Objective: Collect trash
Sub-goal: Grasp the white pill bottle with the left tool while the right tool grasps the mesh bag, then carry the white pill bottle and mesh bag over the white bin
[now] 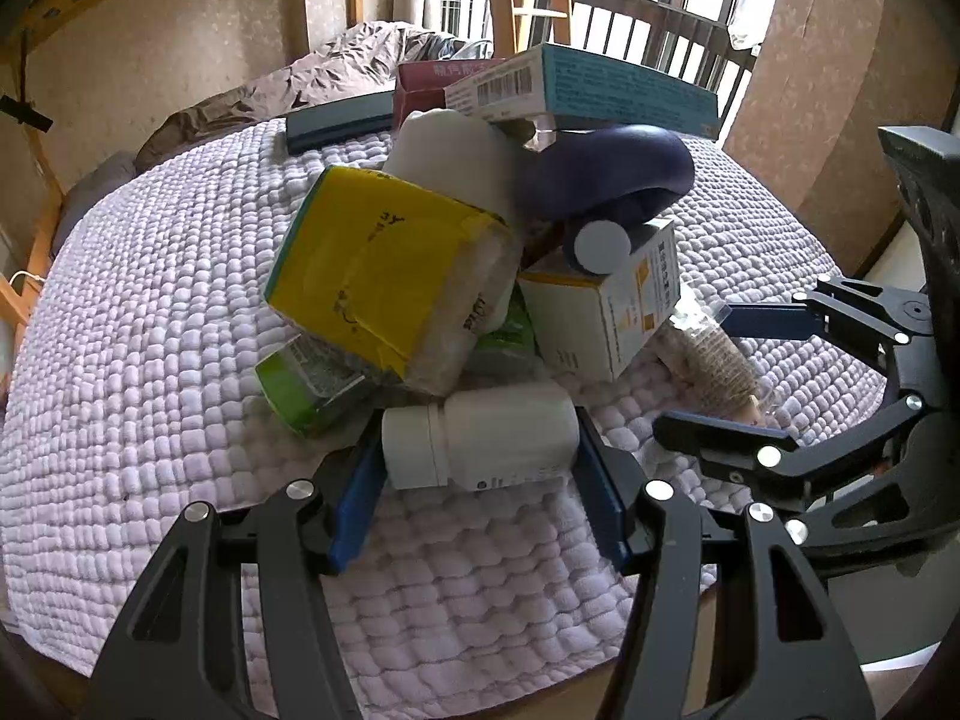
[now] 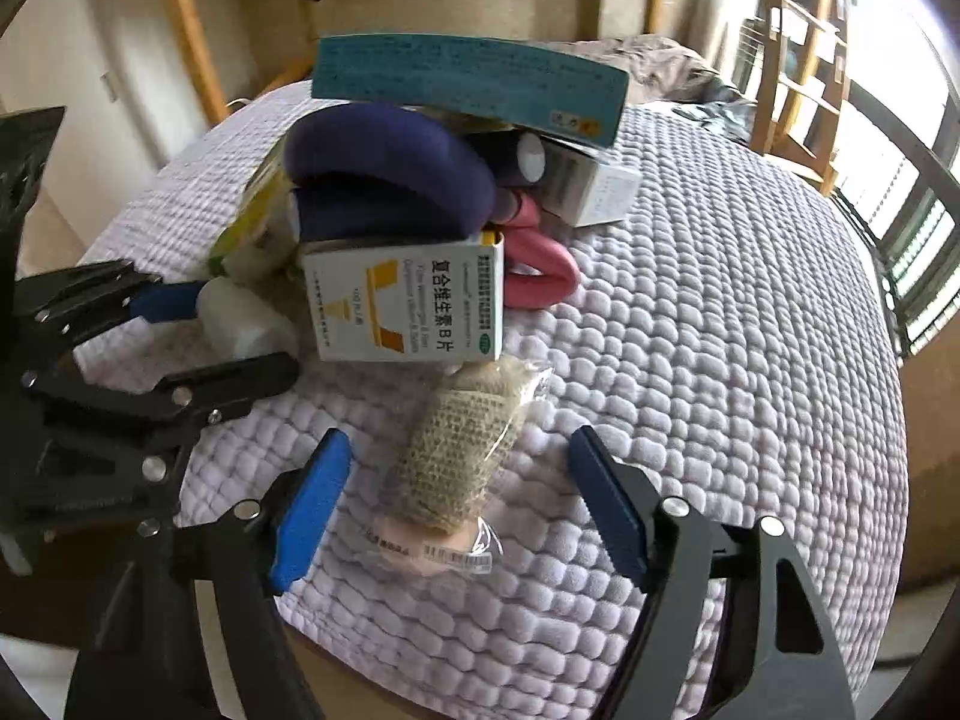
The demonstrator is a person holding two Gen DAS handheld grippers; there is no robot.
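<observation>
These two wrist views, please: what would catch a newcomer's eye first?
A heap of packaging on the lilac quilt: a yellow packet in front, a long teal box on top. The left tool is closed on a white bottle; the right tool straddles a wrapped bandage roll, pads apart.

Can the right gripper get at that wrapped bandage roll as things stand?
Probably yes. The bandage roll lies on the quilt between the right gripper's open fingers, nothing on top; only the vitamin box crowds its far end.

Bare quilt (image 2: 720, 300) lies open right of the heaped boxes (image 2: 408, 300); the left gripper (image 2: 198, 336) crowds their other side.
</observation>
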